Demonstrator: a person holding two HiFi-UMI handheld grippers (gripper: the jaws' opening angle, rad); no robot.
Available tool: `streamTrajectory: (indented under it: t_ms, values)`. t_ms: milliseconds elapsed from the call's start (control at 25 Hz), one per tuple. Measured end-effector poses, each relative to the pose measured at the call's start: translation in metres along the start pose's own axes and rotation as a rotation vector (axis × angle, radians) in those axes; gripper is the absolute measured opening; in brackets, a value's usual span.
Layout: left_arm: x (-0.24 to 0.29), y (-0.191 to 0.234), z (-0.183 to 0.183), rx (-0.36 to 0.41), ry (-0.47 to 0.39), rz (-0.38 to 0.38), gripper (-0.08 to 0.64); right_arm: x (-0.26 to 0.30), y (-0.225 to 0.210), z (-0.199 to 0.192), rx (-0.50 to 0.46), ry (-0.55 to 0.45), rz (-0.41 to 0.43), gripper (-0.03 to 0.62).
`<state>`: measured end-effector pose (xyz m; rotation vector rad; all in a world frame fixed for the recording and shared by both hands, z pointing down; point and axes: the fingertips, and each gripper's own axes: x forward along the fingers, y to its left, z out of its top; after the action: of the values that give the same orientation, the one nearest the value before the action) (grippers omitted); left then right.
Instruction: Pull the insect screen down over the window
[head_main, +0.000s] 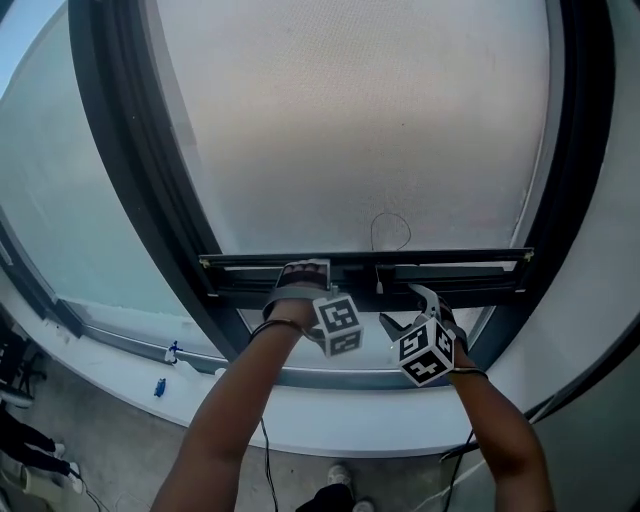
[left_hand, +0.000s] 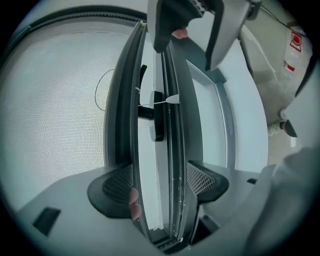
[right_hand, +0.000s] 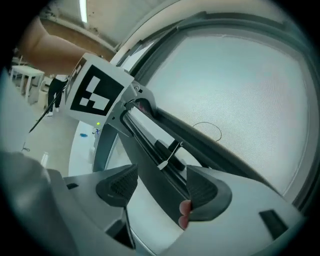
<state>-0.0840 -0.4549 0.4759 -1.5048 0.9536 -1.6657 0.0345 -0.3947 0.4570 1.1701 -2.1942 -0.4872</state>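
The insect screen's pale mesh covers most of the window. Its dark bottom bar lies level just above the sill, with a thin pull cord loop hanging over it. My left gripper is shut on the bar's left half; in the left gripper view both pads press the bar from either side of my left gripper. My right gripper sits at the bar's right half. In the right gripper view the bar runs between its jaws, which stand open, with a gap at the left pad.
The dark window frame curves up both sides. A white sill runs below the bar. A small black handle and white tab sit on the bar. A cable hangs by my arms over the grey floor.
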Motion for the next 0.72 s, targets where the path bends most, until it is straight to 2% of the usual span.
streamTrajectory:
  t_ms: [200,360,440,720]
  values:
    - [-0.001,0.001,0.002,-0.021,-0.037,0.013,0.336,0.023,0.000,-0.006,0.218,-0.009,0.011,0.233]
    - [0.000,0.001,0.004,-0.027,-0.046,0.014,0.336,0.042,-0.002,-0.008,0.354,0.005,0.008,0.210]
    - [0.000,0.001,0.003,-0.022,-0.048,0.016,0.336,0.050,-0.003,-0.008,0.394,0.011,0.001,0.173]
    - [0.001,0.003,0.003,-0.029,-0.048,0.022,0.336,0.061,-0.009,-0.004,0.470,0.022,-0.016,0.124]
